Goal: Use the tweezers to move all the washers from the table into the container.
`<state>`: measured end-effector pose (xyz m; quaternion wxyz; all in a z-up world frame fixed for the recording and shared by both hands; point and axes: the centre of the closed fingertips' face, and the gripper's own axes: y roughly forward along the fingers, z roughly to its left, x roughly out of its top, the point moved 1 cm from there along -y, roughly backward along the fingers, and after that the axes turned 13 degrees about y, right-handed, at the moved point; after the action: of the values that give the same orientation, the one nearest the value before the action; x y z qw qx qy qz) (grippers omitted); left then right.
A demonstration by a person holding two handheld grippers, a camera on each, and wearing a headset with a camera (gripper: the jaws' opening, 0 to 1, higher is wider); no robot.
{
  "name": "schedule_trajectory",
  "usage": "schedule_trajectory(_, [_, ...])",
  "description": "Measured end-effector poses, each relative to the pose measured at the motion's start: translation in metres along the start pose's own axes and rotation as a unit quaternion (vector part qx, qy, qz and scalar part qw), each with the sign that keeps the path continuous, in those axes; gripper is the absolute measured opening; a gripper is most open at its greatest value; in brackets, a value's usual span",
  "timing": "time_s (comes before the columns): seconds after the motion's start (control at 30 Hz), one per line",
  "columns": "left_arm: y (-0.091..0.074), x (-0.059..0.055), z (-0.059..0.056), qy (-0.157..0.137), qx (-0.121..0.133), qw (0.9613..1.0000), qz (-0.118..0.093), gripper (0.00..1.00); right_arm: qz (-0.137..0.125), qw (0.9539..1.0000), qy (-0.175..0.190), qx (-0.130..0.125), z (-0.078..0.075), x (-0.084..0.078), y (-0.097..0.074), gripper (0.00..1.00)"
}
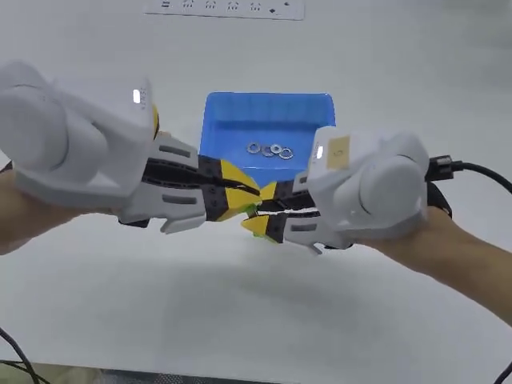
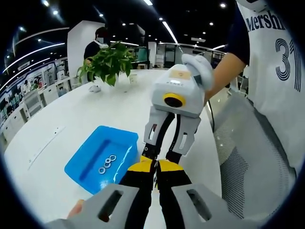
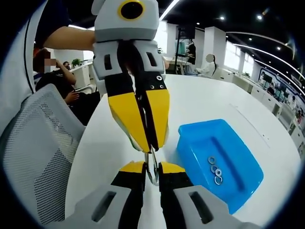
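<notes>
My right gripper view shows my left hand-held gripper (image 3: 149,146) and right hand-held gripper (image 3: 152,170) both clenching the tweezers (image 3: 154,161), unclear in the head view.

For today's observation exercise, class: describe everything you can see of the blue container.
The blue container is a shallow, open rectangular tray with rounded corners and raised walls, and it looks like plastic. It sits flat on the white table. Four small metal washers lie in a short row on its floor, and the rest of the floor is bare.
</notes>
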<state>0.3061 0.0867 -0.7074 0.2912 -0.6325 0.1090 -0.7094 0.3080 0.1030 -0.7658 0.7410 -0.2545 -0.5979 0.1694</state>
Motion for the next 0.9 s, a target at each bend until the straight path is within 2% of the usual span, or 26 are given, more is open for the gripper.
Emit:
schedule_trajectory(0.27, [0.003, -0.003, 0.001, 0.0, -0.004, 1.0, 0.006, 0.06, 0.005, 1.0, -0.001, 0.006, 0.0, -0.003, 0.005, 0.12])
schedule_trajectory(0.73, [0.006, -0.002, 0.005, -0.006, -0.004, 1.0, -0.004, 0.06, 0.008, 1.0, 0.002, 0.002, -0.003, -0.007, 0.005, 0.12])
schedule_trajectory(0.83, [0.007, -0.002, 0.006, -0.006, -0.004, 1.0, -0.002, 0.06, 0.018, 0.9998, -0.006, -0.002, -0.003, -0.011, 0.006, 0.12])
schedule_trajectory(0.9, [0.007, -0.002, 0.005, -0.006, -0.005, 1.0, -0.003, 0.06, 0.028, 0.9993, -0.023, -0.006, -0.003, -0.014, 0.006, 0.13])
